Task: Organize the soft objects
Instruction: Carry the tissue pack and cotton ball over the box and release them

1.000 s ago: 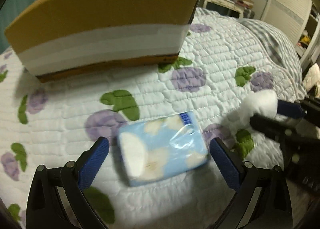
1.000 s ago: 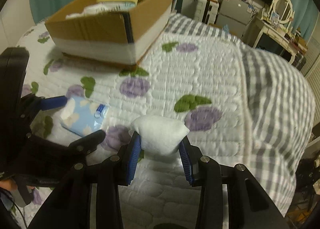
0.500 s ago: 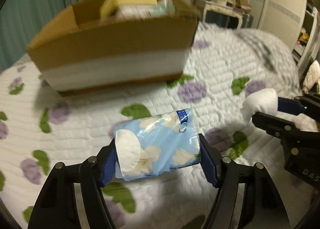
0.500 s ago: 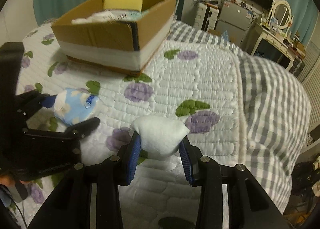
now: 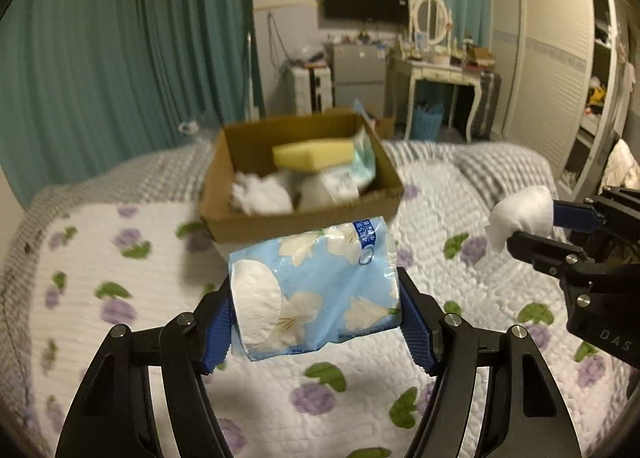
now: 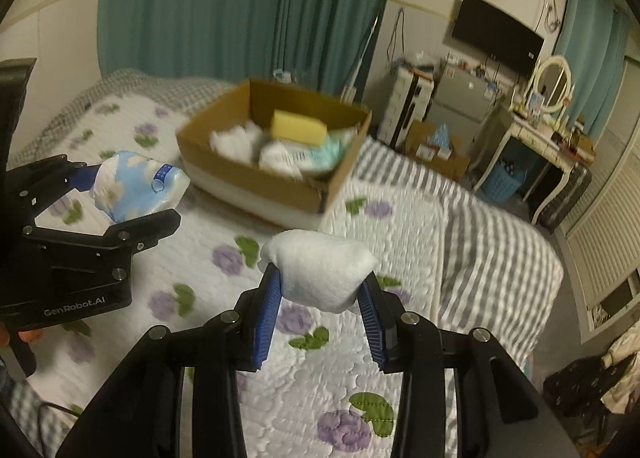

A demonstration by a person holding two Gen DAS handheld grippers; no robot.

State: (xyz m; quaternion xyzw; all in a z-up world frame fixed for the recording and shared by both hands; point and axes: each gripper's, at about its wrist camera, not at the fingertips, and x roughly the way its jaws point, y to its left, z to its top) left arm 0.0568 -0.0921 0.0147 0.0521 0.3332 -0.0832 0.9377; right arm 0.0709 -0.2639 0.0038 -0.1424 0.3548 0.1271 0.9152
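Note:
My left gripper (image 5: 316, 306) is shut on a blue floral tissue pack (image 5: 316, 290) and holds it in the air above the bed, short of the cardboard box (image 5: 296, 214). The pack also shows in the right wrist view (image 6: 136, 186). My right gripper (image 6: 320, 290) is shut on a white cotton wad (image 6: 320, 274), raised over the quilt to the right of the left gripper; it shows in the left wrist view too (image 5: 524, 214). The box (image 6: 260, 182) holds a yellow sponge (image 6: 298, 128), white wads and wrapped packs.
The flowered quilt (image 5: 120, 258) covers the bed, with a grey striped blanket (image 6: 480, 226) on its right side. Teal curtains hang behind. A dresser with a mirror (image 5: 432, 58), a small fridge and a wardrobe stand beyond the bed.
My left gripper closed on the tissue pack and lifted it off the quilt. Both grippers have risen, so the inside of the box now shows.

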